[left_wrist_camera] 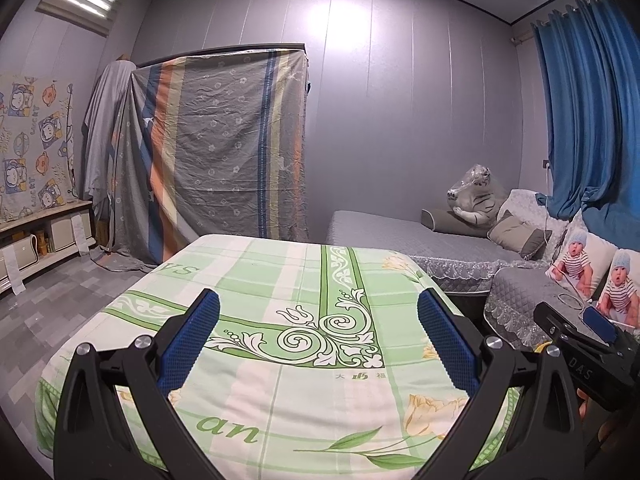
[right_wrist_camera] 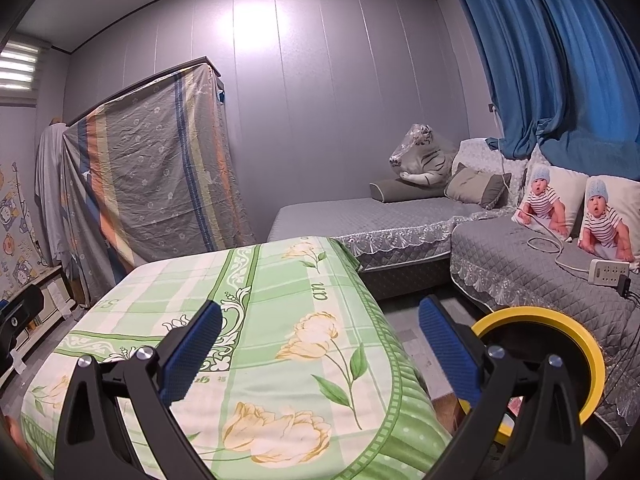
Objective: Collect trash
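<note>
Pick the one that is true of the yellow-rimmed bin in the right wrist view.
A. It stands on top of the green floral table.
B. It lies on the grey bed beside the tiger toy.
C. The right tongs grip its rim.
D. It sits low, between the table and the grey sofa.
D: the yellow-rimmed bin sits low between the green floral table and the grey sofa, behind the open right tongs.

Both wrist views low over green-clothed table [left_wrist_camera: 280,320], facing grey sofa [right_wrist_camera: 360,216], shared
</note>
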A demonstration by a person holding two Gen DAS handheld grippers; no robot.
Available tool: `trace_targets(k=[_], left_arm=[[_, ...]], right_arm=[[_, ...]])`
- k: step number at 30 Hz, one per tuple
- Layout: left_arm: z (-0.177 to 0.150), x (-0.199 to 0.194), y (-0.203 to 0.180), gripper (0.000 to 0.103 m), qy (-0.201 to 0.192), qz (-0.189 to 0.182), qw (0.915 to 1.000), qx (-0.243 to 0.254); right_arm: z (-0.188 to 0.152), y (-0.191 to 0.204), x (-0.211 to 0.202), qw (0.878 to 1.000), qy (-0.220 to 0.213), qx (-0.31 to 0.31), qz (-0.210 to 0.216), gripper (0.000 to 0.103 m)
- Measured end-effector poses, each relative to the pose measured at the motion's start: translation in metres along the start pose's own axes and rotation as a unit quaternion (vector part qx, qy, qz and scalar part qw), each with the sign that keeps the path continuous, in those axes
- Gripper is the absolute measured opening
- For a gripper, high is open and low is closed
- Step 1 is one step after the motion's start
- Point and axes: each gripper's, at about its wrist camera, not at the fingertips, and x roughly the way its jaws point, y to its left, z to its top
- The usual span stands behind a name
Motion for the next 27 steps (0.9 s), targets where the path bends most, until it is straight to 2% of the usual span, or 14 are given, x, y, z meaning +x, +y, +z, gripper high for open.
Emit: trace_targets(k=[27], left_arm=[[-0.002,0.011,-0.004,0.095,0.015,-0.011,0.9998,0.001]], right_arm=[[-0.001,-0.009,0.006,1.000,0.011,0.008,-0.006,0.095]])
